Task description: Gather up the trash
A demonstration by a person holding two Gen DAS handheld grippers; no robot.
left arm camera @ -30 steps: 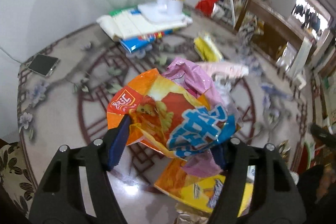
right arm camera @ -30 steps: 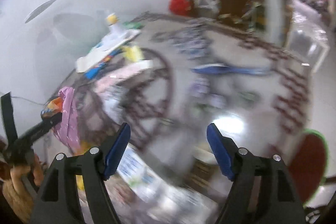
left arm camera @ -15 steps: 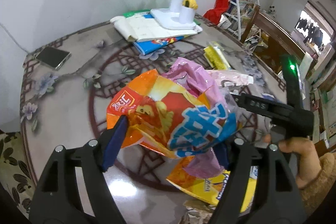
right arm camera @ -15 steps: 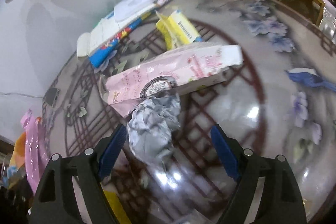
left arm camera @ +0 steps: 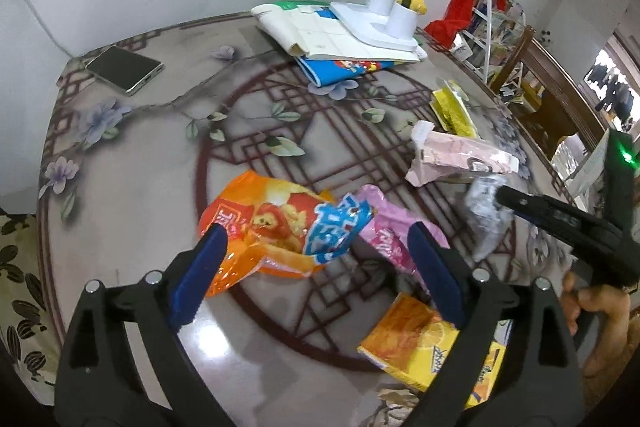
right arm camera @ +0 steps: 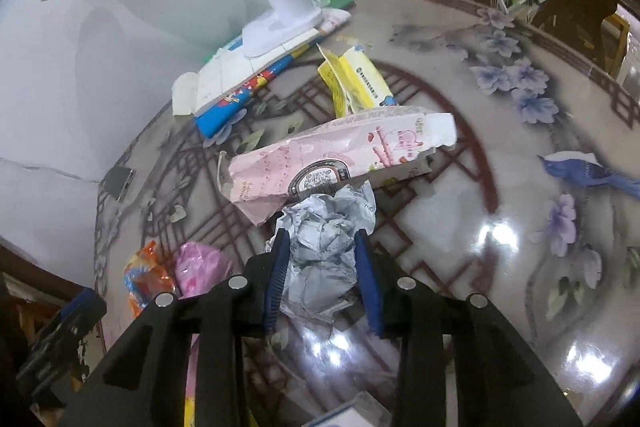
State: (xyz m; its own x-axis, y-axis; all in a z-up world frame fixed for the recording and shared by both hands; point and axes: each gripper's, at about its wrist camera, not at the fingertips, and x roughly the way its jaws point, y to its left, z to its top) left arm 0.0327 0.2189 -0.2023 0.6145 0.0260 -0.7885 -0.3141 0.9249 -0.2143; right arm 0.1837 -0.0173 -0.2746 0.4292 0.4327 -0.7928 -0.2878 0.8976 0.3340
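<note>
Trash on counter [left arm camera: 132, 227]: right gripper [right arm camera: 322, 279] jaws closing, pinching crumpled grey paper [right arm camera: 324, 251]; left gripper [left arm camera: 316, 277] jaws opening around orange chip bag [left arm camera: 272, 223], pink wrapper [left arm camera: 392, 231] at 1 o'clock.

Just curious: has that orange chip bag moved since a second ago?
Yes. The orange chip bag was held up between the left gripper fingers; now it lies lower on the table, jaws opening.

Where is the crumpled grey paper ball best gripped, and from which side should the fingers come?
Across its bulging middle, from above and the near side. The crumpled grey paper ball is a soft, irregular wad that lies on the table, its far edge against the pink wrapper, so only its two side flanks are free. The right gripper already straddles those flanks, closing on it.
</note>
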